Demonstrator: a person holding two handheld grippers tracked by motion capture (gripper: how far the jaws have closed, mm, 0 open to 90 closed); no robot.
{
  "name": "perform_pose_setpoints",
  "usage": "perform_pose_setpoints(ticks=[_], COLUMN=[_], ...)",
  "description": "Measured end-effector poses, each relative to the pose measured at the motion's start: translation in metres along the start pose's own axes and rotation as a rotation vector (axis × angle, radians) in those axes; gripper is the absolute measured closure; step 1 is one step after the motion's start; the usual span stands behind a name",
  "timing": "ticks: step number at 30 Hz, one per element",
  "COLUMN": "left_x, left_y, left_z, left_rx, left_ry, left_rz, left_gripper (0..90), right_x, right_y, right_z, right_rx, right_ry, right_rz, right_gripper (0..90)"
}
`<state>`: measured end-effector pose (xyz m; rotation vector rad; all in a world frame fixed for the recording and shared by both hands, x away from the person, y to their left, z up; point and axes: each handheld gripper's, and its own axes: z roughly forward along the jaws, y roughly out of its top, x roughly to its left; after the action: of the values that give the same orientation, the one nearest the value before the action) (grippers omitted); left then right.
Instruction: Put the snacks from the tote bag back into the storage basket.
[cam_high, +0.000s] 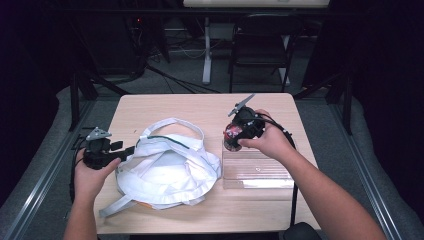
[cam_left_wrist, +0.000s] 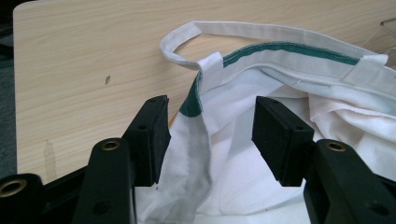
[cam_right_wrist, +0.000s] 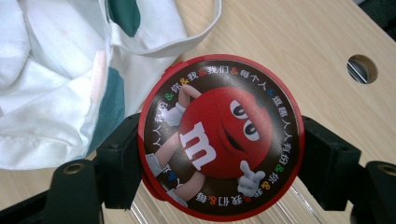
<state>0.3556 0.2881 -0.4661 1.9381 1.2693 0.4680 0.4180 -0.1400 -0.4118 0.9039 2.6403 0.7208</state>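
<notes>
Both grippers: matte black bodies. Left gripper carries a grey three-cornered plate; right gripper likewise, with trailing black cable. Jaws blocky, flat-padded, brass-ringed screw holes behind. Forearms bare, no sleeves.

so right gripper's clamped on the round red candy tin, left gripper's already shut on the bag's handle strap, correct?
Not quite. The left gripper is open: in the left gripper view its jaws stand apart around the rim of the white bag, not shut on the handle strap. The right gripper does clamp the round red candy tin.
</notes>
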Motion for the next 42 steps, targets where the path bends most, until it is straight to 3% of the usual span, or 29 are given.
perform_pose_setpoints(ticks=[16,24,42], left_x=[0.0,0.001,0.001], left_y=[-0.001,-0.003,-0.004], left_z=[-0.002,-0.004,-0.004], left_rx=[0.001,0.001,0.006], left_ry=[0.008,0.012,0.017], left_rz=[0.002,-0.005,-0.005], left_gripper=[45.9,46.0,46.0], right_x=[-0.013,-0.009,-0.009], right_y=[-0.02,-0.026,-0.037], right_z=[0.015,0.032,0.053], right_rx=[0.033,0.047,0.078], right_ry=[-0.007,0.01,0.032], right_rz=[0.004,-0.005,-0.015], right_gripper=[25.2,25.2,25.2])
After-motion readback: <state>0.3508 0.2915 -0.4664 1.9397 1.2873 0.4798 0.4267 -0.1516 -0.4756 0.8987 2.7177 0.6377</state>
